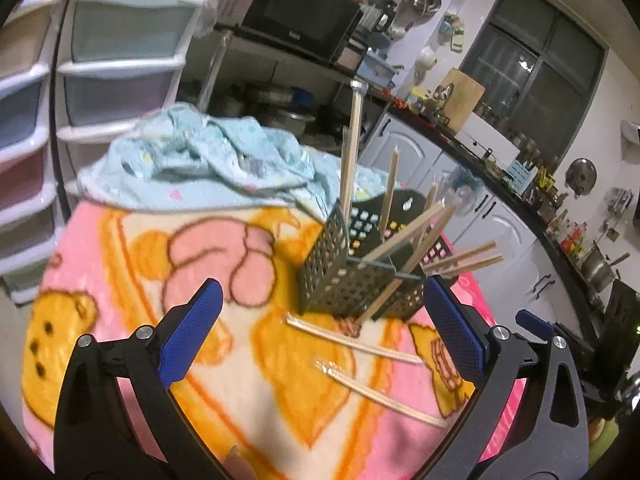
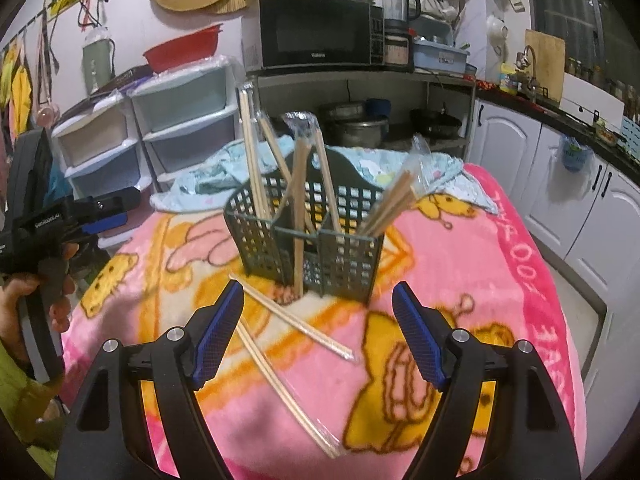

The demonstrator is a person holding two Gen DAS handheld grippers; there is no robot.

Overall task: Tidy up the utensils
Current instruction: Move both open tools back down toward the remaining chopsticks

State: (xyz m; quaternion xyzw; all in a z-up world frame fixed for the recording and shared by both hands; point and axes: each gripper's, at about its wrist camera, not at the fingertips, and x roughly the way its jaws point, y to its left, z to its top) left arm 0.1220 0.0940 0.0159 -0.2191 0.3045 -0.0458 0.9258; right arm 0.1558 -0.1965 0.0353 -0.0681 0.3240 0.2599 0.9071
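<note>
- Most wrapped chopstick pairs stand in the dark mesh caddy [image 2: 304, 236] on a pink blanket [image 2: 460, 264].
- Two pairs [image 2: 296, 320] lie loose before it; a third leans outside its front wall.
- Left gripper [image 1: 324, 336] and right gripper [image 2: 318, 332] hover spread wide, empty.

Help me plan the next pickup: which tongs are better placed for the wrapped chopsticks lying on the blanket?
Probably right: the right tongs are open, with both loose pairs just ahead.

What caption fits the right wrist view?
Open right gripper above two chopstick pairs lying before the basket.
</note>
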